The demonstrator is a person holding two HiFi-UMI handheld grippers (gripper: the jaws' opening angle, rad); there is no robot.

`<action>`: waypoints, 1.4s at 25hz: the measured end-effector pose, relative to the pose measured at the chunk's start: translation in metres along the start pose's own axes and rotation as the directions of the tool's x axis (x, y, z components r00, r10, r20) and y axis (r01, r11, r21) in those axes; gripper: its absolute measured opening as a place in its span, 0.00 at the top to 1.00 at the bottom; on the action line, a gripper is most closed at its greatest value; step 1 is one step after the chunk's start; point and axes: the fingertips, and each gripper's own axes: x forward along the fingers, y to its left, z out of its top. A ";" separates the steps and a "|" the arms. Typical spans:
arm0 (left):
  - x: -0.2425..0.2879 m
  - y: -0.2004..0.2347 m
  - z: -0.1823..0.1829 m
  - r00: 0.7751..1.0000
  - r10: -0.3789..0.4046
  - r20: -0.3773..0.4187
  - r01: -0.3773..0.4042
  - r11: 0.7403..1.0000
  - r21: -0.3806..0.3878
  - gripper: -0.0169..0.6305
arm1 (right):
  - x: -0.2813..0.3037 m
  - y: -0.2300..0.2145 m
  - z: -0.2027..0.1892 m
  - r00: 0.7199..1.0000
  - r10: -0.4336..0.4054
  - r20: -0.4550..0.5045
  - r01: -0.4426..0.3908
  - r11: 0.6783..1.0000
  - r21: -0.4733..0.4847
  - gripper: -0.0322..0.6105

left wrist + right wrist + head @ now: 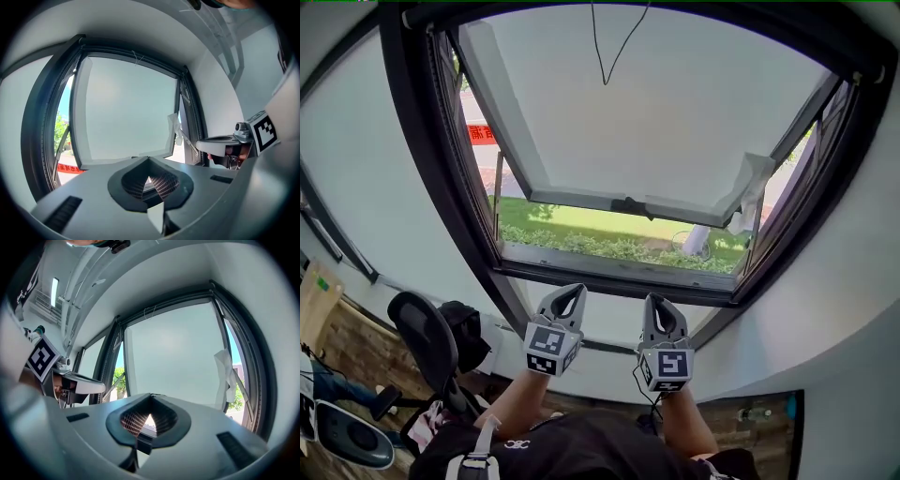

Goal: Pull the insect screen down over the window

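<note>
Plainly, both claws are closed on nothing. In the left gripper view the left gripper (149, 160) has its jaws meeting at the tips, with only daylight showing through the ribbed hollow behind them. The right gripper view shows the right gripper (151, 397) the same way. Each of these views catches the other claw at its edge, just beside it, with a marker cube (262, 132) turned toward the lens.

Only the head view shows the two as a pair, held side by side on bare forearms (511, 405). They point toward the lower bar of the dark window frame (609, 277) and stand apart from it. Beyond them the sash (656, 112), with its pale frosted pane, is swung outward, and a scrap of white film (752, 187) hangs at its right corner. The opening stands uncovered. A thin looped cord (605, 56) hangs from the top bar of the frame; the insect screen itself I cannot make out in any view.

The head view alone takes in the hedge (609, 247) below the sash and an office chair (427, 342) at lower left. It shares the red banner (481, 133) outside with the left gripper view. A ceiling light (55, 289) appears in the right gripper view only.
</note>
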 end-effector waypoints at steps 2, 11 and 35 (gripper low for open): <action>-0.001 -0.002 0.005 1.000 -0.022 0.015 0.021 0.998 0.063 0.97 | -0.001 0.000 0.002 1.000 -0.010 -0.003 0.010 1.000 -0.026 0.95; 0.012 -0.024 -0.003 0.976 -0.032 -0.216 0.156 0.792 0.590 0.56 | -0.004 -0.015 -0.014 0.952 0.010 -0.306 -0.189 0.806 -0.562 0.62; -0.004 0.067 0.233 0.971 0.177 -0.160 0.096 0.323 0.942 0.61 | -0.020 -0.113 0.235 0.963 -0.149 -0.223 -0.122 0.497 -0.859 0.64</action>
